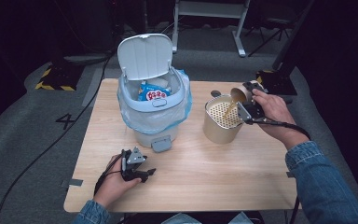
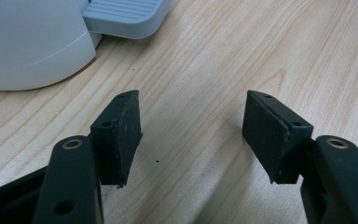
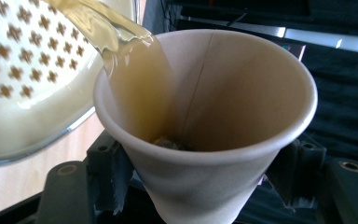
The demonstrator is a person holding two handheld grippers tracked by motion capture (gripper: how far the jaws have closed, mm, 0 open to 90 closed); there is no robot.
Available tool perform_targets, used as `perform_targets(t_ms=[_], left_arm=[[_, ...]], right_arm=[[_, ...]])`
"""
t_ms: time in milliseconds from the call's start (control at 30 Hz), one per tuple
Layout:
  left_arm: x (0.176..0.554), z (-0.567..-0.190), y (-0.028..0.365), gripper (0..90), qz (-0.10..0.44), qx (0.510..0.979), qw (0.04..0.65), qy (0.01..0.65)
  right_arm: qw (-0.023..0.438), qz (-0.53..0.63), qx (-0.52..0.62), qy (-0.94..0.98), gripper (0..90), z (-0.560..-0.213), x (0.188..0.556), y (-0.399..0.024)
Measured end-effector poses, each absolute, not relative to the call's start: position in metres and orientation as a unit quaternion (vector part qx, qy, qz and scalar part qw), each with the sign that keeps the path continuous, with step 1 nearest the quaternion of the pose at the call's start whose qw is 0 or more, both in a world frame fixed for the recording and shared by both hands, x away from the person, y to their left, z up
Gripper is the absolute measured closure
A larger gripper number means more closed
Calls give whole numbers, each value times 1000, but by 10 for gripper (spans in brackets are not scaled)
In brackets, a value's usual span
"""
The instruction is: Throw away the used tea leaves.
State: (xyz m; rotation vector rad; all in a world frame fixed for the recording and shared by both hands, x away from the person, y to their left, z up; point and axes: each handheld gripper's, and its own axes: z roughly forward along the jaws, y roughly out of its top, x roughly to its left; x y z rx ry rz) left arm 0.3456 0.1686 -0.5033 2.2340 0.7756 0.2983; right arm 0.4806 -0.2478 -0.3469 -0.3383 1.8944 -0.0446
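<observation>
One paper cup (image 3: 205,140) tilted, tea streaming into strainer pot (image 1: 221,122).

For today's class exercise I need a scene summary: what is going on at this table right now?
A person's right gripper holds a tilted paper cup and pours brownish liquid through a perforated strainer set in a metal pot. Some dregs sit at the cup's bottom. The left gripper rests open and empty on the table, near the pedal of a lined bin whose lid stands open, with a wrapper inside.
</observation>
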Motion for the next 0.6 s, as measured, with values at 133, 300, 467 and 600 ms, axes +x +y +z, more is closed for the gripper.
perform_targets(t_ms=[133,300,467,600], left_arm=[[346,-503,169,375,116,871,370,302],[346,-503,169,374,116,871,370,302],[346,-503,169,374,117,871,370,302],[345,-503,169,375,117,871,370,302]], right_arm=[[586,-47,-176,789,322,-349,479,-247],[611,-81,-214,758,322,-351,476,-245],[625,-137,-276,718,322,-357,472,-240],[630,-162,-308,694,322,-360,471,-238]])
